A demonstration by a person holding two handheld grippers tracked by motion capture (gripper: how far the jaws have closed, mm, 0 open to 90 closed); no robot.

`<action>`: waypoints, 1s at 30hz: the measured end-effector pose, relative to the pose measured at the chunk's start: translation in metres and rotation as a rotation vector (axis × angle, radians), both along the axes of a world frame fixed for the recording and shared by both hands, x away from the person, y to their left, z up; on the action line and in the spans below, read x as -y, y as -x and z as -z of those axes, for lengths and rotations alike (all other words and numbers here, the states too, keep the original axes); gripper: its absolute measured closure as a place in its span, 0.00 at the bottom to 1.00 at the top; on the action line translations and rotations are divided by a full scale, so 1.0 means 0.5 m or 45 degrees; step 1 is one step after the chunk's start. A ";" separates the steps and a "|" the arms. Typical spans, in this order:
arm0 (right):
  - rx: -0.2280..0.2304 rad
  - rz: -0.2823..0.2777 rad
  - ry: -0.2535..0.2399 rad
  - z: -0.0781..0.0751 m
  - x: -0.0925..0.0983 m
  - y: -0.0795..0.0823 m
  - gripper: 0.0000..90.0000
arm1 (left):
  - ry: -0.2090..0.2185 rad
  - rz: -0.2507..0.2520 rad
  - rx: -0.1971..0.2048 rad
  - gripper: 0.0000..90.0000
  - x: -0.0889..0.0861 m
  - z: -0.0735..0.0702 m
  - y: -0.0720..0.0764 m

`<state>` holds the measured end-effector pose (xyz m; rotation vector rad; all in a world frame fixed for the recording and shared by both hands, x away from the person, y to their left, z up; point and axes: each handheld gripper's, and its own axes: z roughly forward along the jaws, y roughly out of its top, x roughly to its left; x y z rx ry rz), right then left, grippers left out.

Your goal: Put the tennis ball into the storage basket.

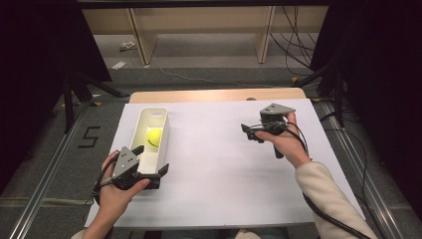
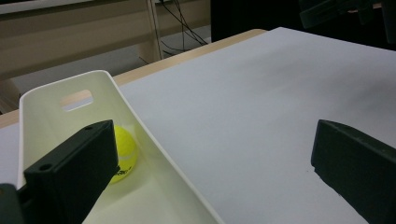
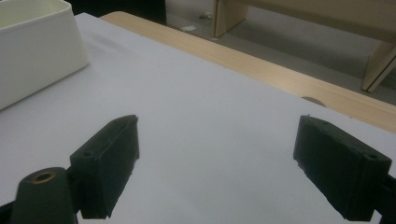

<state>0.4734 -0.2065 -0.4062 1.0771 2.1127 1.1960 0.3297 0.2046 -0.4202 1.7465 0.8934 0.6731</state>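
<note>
Already the yellow tennis ball (image 1: 154, 137) lies inside the white bin (image 1: 160, 115), near the middle of its floor, so I judge that the placing is done and little is left except to take the hands away. Left tongs (image 1: 160, 173) stand open at the near end of the bin; in the left gripper view one jaw is inside the bin, just beside the ball (image 2: 123, 151), and the other jaw is over the white worktop (image 2: 243, 116) outside the wall, gripping nothing. Right tongs (image 1: 250, 132) are open too and empty, well apart from the bin, above the bare worktop on the right side. The ball is much nearer to the left tongs.
</note>
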 end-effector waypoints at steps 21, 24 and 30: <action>-0.001 0.062 0.003 0.016 0.079 0.045 0.17 | 0.006 -0.005 -0.002 0.00 0.000 0.000 0.001; -0.006 0.068 0.007 0.018 0.087 0.052 0.17 | 0.008 -0.005 0.000 0.00 0.000 -0.001 0.002; 0.003 0.086 0.007 0.019 0.107 0.067 0.17 | 0.009 -0.005 -0.002 0.00 0.000 0.000 0.001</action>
